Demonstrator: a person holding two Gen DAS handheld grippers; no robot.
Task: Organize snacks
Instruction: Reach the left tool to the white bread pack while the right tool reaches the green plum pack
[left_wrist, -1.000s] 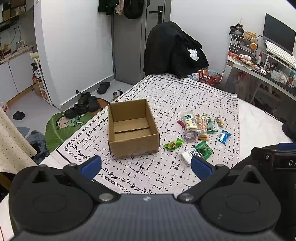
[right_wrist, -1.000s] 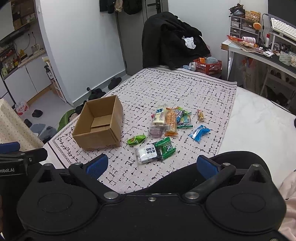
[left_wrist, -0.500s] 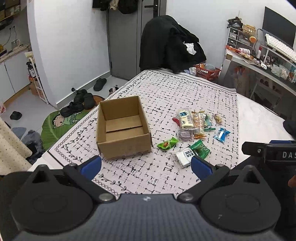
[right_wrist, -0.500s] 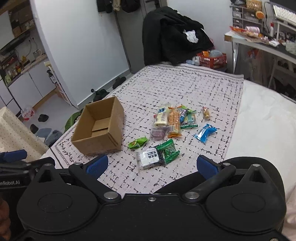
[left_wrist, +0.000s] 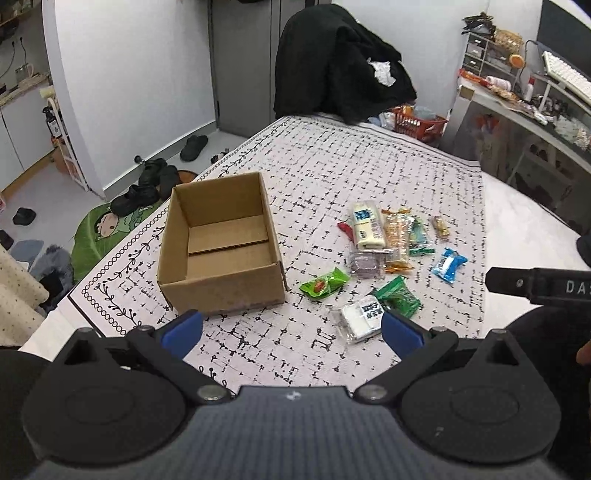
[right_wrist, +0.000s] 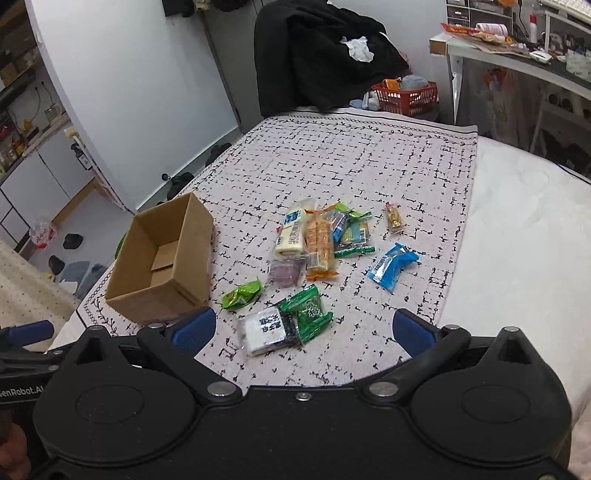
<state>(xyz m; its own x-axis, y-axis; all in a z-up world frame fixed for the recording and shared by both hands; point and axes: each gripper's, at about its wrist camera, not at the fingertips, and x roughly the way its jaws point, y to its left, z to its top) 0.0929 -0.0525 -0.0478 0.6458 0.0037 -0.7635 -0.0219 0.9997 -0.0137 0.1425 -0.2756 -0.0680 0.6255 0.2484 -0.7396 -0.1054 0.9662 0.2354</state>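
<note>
The left gripper (left_wrist: 291, 332) hangs over the near edge of the cloth (left_wrist: 369, 162), its blue fingers (left_wrist: 183, 328) spread wide and holding nothing. The box (left_wrist: 221, 254) stands just ahead of its left finger, open on top, with nothing seen inside. The snacks lie to the right of the box, ahead of the right finger. Nearest is a white pack (left_wrist: 360, 317), just beside the right fingertip, and it overlaps a dark green pack (left_wrist: 399, 297). A light green pack (left_wrist: 325, 282) lies between the box and this pair. Farther away there is a cluster: a cream pack (left_wrist: 365, 227), an orange pack (left_wrist: 397, 240) and a purple pack (left_wrist: 364, 264), touching each other. A blue pack (left_wrist: 448, 264) lies alone to the right of the cluster.

The right gripper (right_wrist: 303, 330) is also released, with both fingers (right_wrist: 194, 328) far apart and empty. In its view the white pack (right_wrist: 264, 330) and the dark green pack (right_wrist: 306, 314) lie just ahead, between the two fingers. The box (right_wrist: 162, 262) is ahead and to the left, near the left finger. The blue pack (right_wrist: 391, 266) lies ahead to the right, apart from the others. A small brown pack (right_wrist: 394, 218) lies farther, also alone. All snacks are on the cloth, outside the box.
</note>
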